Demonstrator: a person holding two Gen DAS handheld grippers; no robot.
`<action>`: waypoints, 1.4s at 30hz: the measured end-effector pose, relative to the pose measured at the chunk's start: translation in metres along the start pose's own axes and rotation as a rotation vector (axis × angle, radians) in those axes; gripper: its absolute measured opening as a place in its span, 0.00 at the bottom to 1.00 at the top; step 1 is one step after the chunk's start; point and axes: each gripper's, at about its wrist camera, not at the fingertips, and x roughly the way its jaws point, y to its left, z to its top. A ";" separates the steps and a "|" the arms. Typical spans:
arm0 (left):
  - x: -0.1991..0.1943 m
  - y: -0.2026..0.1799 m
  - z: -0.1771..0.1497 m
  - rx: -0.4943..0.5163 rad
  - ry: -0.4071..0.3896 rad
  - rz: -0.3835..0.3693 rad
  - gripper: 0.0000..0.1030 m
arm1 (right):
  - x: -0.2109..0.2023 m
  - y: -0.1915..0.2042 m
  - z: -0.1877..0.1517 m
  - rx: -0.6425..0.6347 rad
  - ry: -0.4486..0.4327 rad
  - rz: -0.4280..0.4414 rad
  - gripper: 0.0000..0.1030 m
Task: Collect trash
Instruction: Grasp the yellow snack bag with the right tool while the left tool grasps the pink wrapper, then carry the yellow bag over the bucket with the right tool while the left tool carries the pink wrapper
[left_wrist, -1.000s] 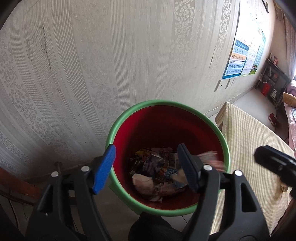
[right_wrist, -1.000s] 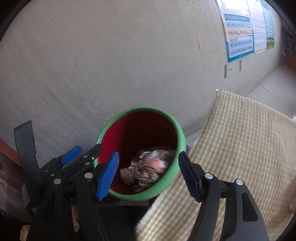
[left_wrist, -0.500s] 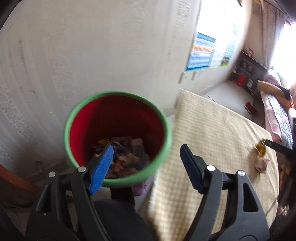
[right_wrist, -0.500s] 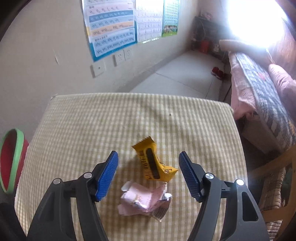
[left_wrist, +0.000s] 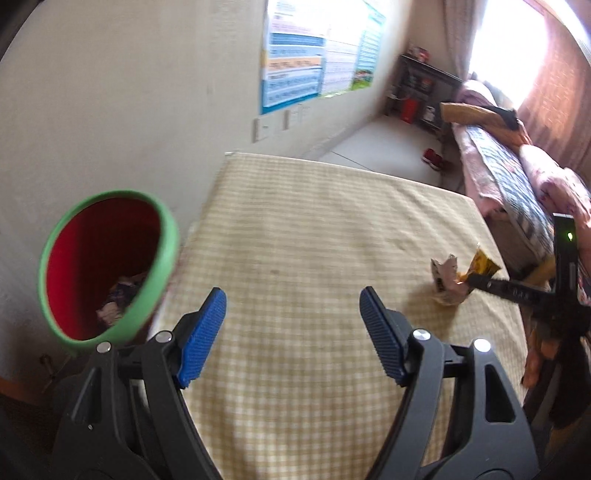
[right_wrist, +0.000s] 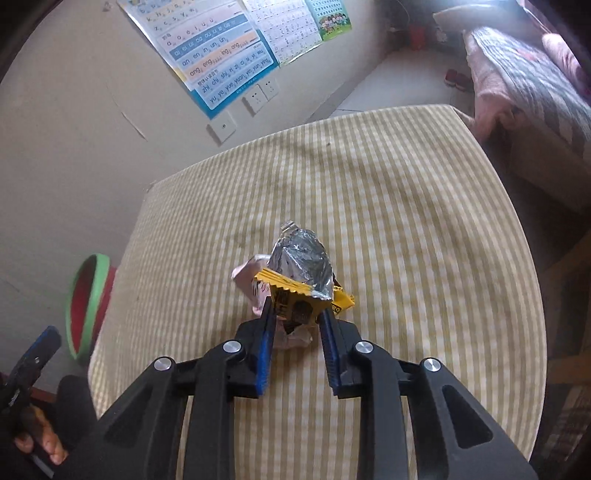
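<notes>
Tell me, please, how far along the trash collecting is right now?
Done: the bin already holds some wrappers. In hand: the right gripper has its jaws shut on the yellow wrapper. Left: carry it to the bin, then fetch the pink wrapper lying on the checked table. The left gripper is open and empty.

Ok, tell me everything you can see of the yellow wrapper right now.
The yellow wrapper is a torn snack packet, yellow with black print outside and crinkled silver foil inside, its serrated edge folded open. It stands upright, pinched at its lower end between the blue pads of the right gripper, which has closed on it. It sits over the checked tablecloth, with a crumpled pink wrapper directly behind it, apparently touching.
</notes>
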 end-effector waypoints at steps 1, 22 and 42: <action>0.004 -0.009 0.000 0.013 0.007 -0.023 0.70 | -0.007 -0.002 -0.008 0.021 -0.005 0.019 0.23; 0.147 -0.163 0.004 0.132 0.341 -0.184 0.45 | -0.066 -0.020 -0.061 0.025 -0.059 -0.070 0.44; 0.042 -0.104 0.003 0.115 0.119 -0.096 0.33 | -0.036 -0.027 -0.045 0.040 -0.074 -0.092 0.24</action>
